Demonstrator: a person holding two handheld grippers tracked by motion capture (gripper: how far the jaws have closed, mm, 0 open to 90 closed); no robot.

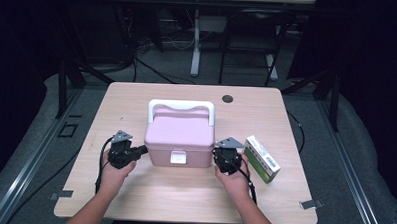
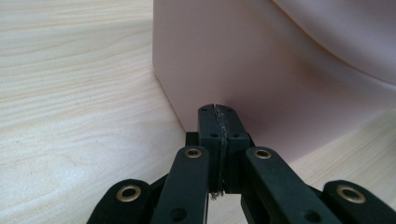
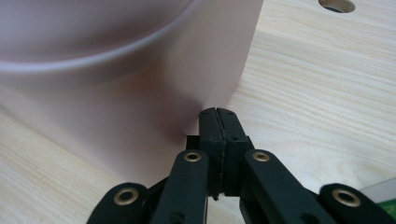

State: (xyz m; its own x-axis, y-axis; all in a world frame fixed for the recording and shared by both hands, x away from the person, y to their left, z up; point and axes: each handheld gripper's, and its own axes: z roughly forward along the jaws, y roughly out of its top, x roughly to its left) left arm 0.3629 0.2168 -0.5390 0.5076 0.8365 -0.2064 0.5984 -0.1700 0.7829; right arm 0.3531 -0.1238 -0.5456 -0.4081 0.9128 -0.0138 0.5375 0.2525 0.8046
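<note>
Left gripper view: pink box (image 2: 261, 70) cropped, contact with closed claw (image 2: 218, 111) unclear

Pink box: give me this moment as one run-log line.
left gripper: shut, tips at pink box left wall | right gripper: shut, tips at its right wall | latch: closed | green-white carton: right of box

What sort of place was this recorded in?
Probably a lab or recording studio: a light wooden table with black curtains around it, cables on the grey floor, and the white leg of another desk behind.
</note>
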